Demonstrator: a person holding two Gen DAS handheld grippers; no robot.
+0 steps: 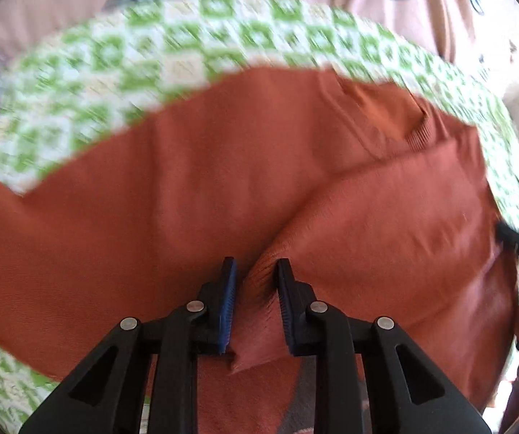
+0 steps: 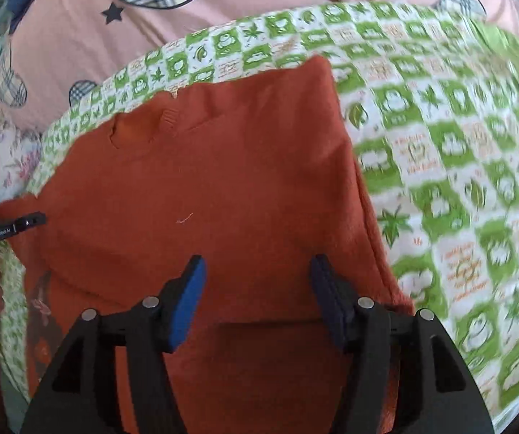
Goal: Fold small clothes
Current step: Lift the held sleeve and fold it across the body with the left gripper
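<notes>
The left gripper [image 1: 256, 300] is pinching a ribbed cuff of the one rust-orange sweater [image 2: 223, 181], while the right gripper [image 2: 257, 296] is hovering wide open and empty above this soft, light, limp knit, probably best grasped at hems, lying across the green-checked blanket [image 2: 440, 166].

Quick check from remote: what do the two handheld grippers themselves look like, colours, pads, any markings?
Both are matte black plastic linkages with round silver pivot pins. The left gripper and right gripper each carry ribbed pads, bright blue on the left-hand finger, darker navy on the other. In the right wrist view, small white lettering on the left gripper's side is unreadable. No cables visible.
</notes>
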